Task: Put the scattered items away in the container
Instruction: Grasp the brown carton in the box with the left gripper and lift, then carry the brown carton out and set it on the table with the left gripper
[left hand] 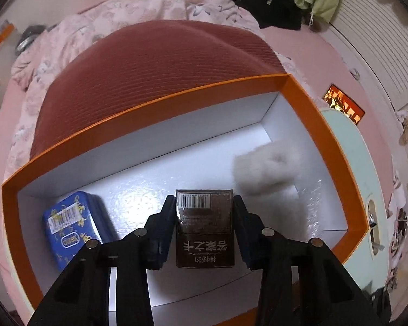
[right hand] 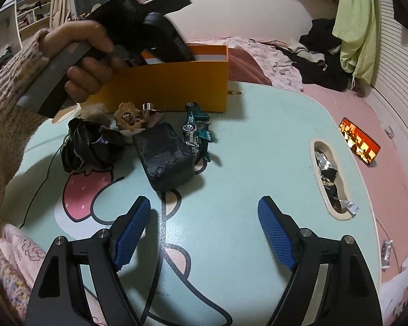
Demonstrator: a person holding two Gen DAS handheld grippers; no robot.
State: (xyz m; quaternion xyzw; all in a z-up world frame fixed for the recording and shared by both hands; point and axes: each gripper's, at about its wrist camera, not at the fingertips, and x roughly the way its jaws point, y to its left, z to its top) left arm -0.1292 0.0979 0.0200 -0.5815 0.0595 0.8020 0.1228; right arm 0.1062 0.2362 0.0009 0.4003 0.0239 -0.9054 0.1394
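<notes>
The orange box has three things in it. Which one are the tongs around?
The dark brown rectangular packet with a barcode. It sits between the left tongs in the orange cardboard box; the blue patterned tin and fluffy white puff lie apart, untouched.

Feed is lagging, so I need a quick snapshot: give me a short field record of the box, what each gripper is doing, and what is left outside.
container: orange box, open, white inside
in box: blue tin; grey fluffy item
left gripper: inside box, shut on brown pack
right gripper: open, empty, above table
still on table: black block; teal toy car; black crumpled item; beige flower-shaped piece
</notes>
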